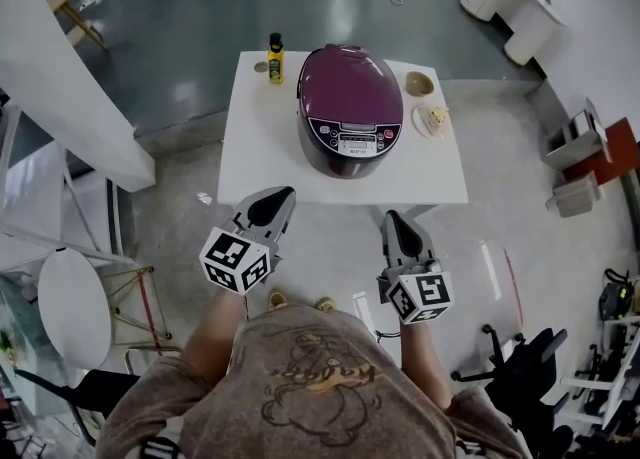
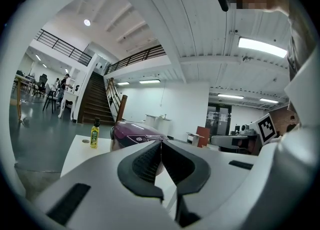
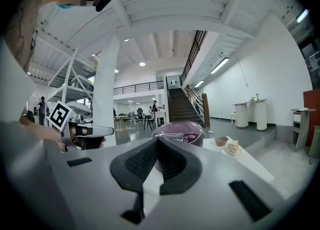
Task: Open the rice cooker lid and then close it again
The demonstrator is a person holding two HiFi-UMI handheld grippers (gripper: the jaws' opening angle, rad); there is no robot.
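The purple rice cooker stands on a small white table, lid down and control panel facing me. Both grippers hover in front of the table's near edge, short of the cooker. My left gripper is shut with nothing between its jaws; in the left gripper view the cooker shows just beyond the closed tips. My right gripper is also shut and empty, and in the right gripper view the cooker lies straight ahead past the tips.
A yellow bottle stands at the table's far left corner. A small brown bowl and a plate with food sit to the cooker's right. A round white side table is at my left, and chairs and equipment at my right.
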